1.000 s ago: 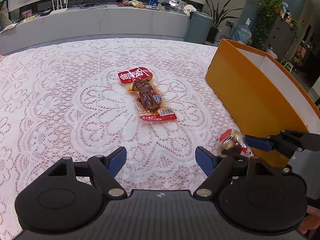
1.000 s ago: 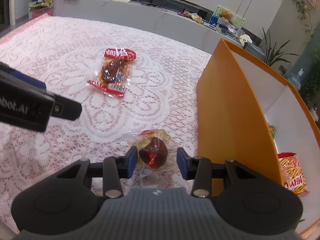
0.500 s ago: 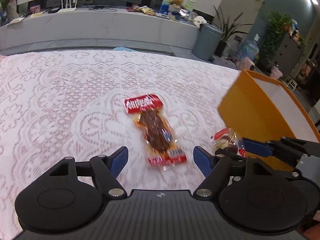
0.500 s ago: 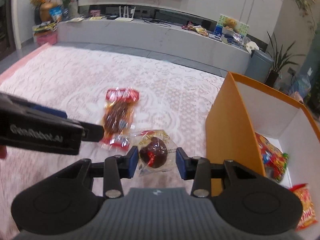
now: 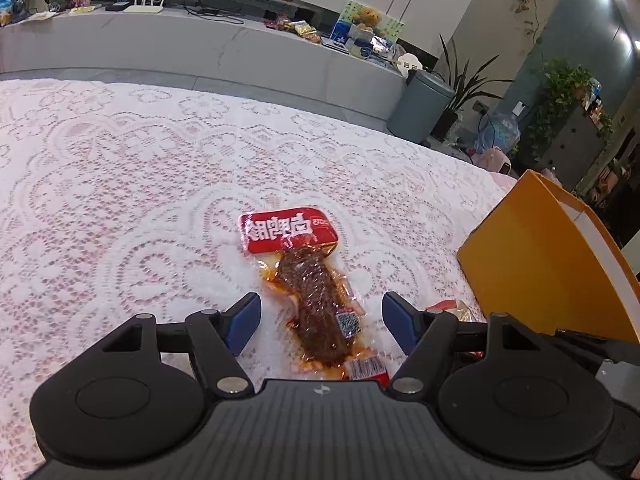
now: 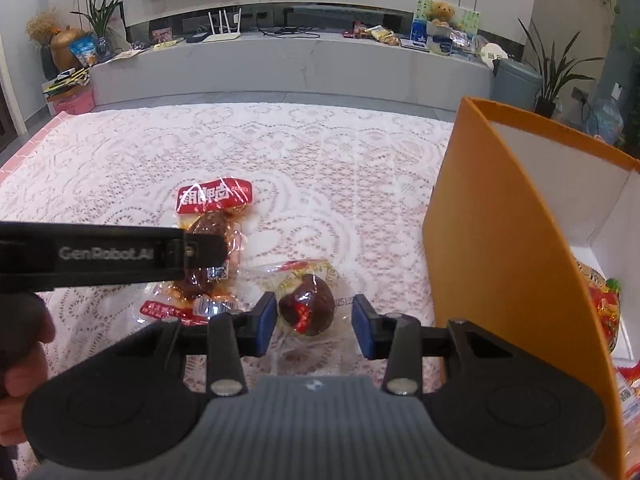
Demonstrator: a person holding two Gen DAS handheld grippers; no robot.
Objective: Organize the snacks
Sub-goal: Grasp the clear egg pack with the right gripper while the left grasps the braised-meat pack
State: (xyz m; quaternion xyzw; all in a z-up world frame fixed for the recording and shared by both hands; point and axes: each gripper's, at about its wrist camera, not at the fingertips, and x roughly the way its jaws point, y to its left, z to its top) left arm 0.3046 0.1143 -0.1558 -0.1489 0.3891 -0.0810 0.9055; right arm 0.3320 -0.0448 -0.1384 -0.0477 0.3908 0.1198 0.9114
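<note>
The left claw [image 5: 320, 316] is spread wide and straddles the long red-labelled meat pack [image 5: 312, 292], which lies flat on the lace-covered worktop [image 5: 120, 200] with its red header at 12 o'clock. The right claw [image 6: 314, 324] is also apart, its pads flanking the small round dark snack pack [image 6: 306, 304] without visibly pressing it. That pack lies on the worktop just beside the orange box [image 6: 492, 240], which stands at 3 o'clock and already contains snack bags [image 6: 606, 312]. The step in hand appears to be a two-handed pickup. For a good grip, each claw should descend until the pads reach worktop level, then close across the thick centre of its pack, not the thin film border, which would likely slip. The lace could snag a pad, so the operator should lift straight up before swinging toward the box opening.
</note>
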